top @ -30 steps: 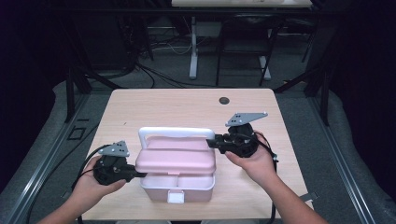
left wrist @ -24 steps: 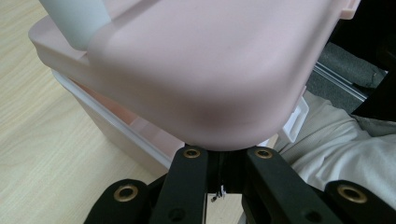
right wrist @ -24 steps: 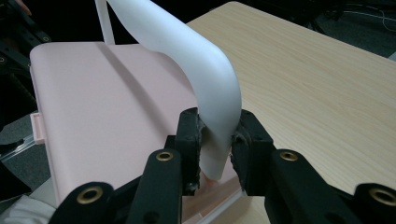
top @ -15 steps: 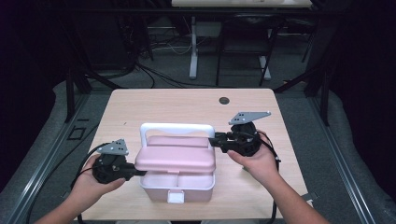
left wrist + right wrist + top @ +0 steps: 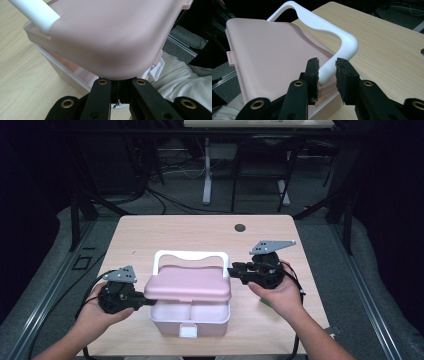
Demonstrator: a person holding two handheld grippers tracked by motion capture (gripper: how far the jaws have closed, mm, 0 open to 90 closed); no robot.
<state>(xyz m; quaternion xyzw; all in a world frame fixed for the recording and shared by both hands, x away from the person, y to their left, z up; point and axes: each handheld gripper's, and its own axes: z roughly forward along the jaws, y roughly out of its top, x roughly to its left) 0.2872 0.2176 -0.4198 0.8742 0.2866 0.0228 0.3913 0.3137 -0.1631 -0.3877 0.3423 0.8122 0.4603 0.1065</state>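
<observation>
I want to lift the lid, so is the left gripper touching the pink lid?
Touching: in the left gripper view, the left gripper is shut on the pink lid at its edge.

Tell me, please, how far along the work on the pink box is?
Done: the pink lid is raised off the box, compartments showing. In hand: left gripper clamps the lid's edge; right gripper straddles the white handle, unclamped. Left: swinging it fully open or shut.

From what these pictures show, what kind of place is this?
Probably a lab or recording workspace, not a home: a plain wooden table stands among dark metal frames, loose cables run over the grey floor, and another desk's white leg stands behind.
</observation>
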